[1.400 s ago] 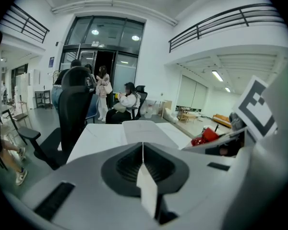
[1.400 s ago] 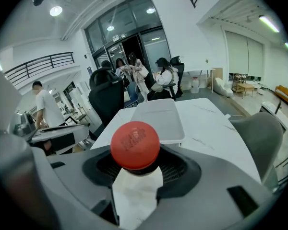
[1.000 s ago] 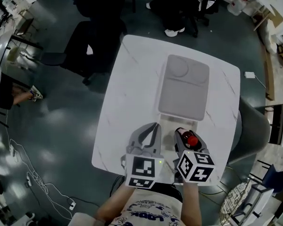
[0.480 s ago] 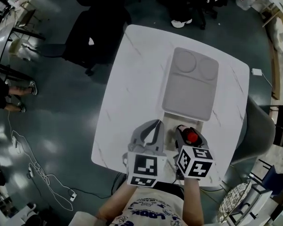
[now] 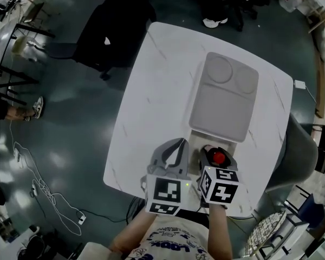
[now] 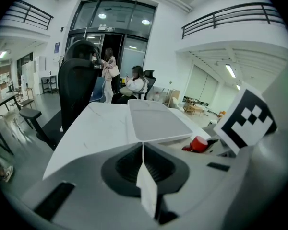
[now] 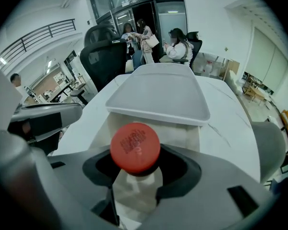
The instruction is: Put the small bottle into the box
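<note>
The small bottle (image 7: 135,147) has a red cap (image 5: 219,157) and a pale body, and my right gripper (image 5: 216,157) is shut on it just below the cap. It hangs over the near end of the open cream box (image 7: 185,131), whose grey lid (image 5: 223,96) lies flipped back on the table beyond. In the right gripper view the bottle fills the gap between the jaws of the right gripper (image 7: 137,166). My left gripper (image 5: 171,155) is beside it on the left, over the table, its jaws shut with nothing between them (image 6: 143,150). The red cap (image 6: 198,143) also shows from the left.
The white marble table (image 5: 151,91) has rounded corners, and its near edge lies right under the grippers. Office chairs (image 5: 116,31) and seated people stand beyond the far edge. A grey chair (image 5: 300,150) is at the right side.
The head view has drifted, so the table and lid sit a little higher and further right. Both grippers keep their places, and the right one still holds the bottle.
</note>
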Demonstrator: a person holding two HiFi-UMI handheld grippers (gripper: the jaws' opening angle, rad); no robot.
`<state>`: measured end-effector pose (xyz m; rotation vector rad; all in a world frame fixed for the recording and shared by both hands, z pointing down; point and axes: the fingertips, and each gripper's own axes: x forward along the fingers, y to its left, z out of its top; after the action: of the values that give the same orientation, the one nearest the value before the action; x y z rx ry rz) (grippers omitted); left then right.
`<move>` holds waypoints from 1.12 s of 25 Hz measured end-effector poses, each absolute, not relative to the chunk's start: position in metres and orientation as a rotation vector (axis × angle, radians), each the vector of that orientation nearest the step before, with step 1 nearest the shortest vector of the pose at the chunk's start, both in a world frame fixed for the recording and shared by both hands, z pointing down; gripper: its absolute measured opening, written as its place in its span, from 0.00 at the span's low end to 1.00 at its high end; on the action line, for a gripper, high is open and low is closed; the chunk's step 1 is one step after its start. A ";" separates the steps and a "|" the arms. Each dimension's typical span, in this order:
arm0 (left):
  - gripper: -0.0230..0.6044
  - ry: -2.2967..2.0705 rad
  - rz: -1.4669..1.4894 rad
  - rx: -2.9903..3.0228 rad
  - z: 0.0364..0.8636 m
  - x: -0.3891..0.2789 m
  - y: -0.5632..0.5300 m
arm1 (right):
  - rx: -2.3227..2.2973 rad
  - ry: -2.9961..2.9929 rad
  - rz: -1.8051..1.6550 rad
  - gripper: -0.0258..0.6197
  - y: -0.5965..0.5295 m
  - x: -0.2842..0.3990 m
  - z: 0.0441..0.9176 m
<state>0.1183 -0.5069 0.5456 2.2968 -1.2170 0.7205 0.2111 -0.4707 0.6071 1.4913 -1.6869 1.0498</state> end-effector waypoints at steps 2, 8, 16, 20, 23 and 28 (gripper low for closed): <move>0.07 -1.219 0.718 2.292 0.547 0.118 -0.508 | 1.483 -1.672 1.049 0.39 -0.471 0.211 0.609; 0.07 -1.227 0.712 2.292 0.548 0.115 -0.503 | 1.472 -1.669 1.032 0.40 -0.468 0.208 0.613; 0.07 -1.261 0.686 2.317 0.532 0.110 -0.502 | 1.497 -1.706 1.019 0.40 -0.466 0.205 0.596; 0.07 -1.270 0.662 2.348 0.518 0.111 -0.499 | 1.532 -1.720 1.010 0.40 -0.462 0.206 0.583; 0.07 -1.280 0.643 2.370 0.507 0.112 -0.498 | 1.570 -1.735 0.999 0.40 -0.459 0.208 0.571; 0.07 -1.300 0.601 2.421 0.485 0.110 -0.496 | 1.641 -1.803 0.973 0.40 -0.457 0.206 0.542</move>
<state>0.1104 -0.4958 0.4845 2.4206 -1.2999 0.6014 0.2063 -0.4575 0.5425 1.6412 -1.8027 0.9732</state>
